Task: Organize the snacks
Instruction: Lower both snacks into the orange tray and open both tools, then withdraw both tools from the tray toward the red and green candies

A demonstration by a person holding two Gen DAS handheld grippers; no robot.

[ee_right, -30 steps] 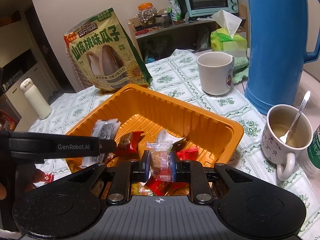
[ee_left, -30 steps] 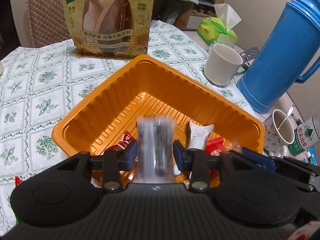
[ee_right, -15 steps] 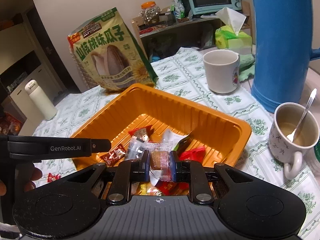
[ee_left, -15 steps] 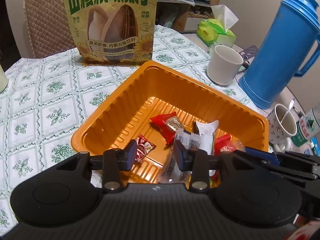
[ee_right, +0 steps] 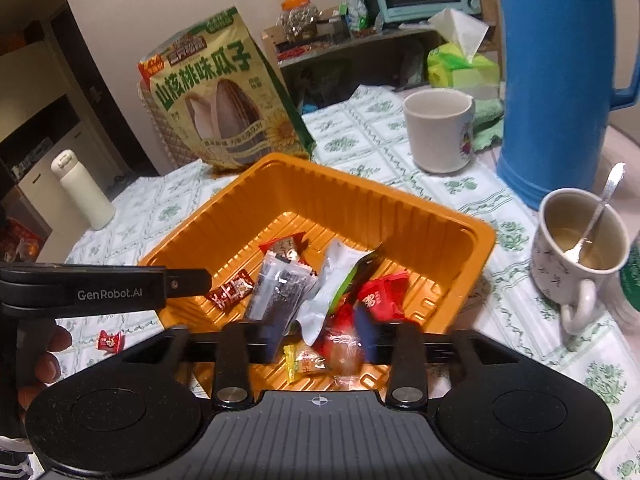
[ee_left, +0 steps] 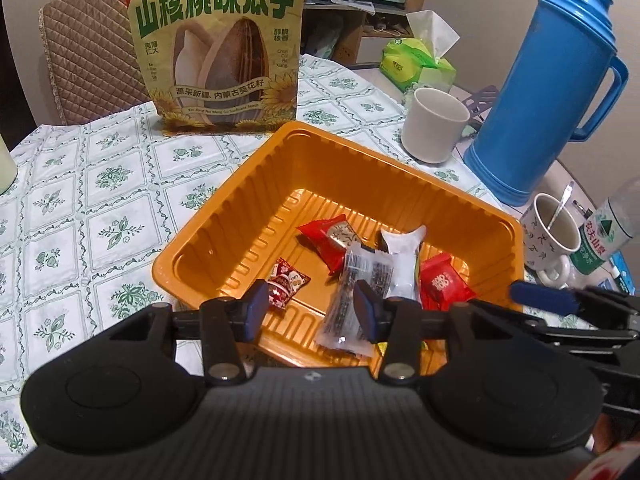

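The right gripper (ee_right: 318,338) was opening above the orange tray (ee_right: 476,236), a clear-wrapped candy (ee_right: 344,354) loose between its jaws, apparently to drop among the snacks; the left gripper (ee_left: 310,312) was opening too, gripping nothing.

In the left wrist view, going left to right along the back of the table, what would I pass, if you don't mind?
Sunflower seed bag → green tissue pack → white mug → blue thermos.
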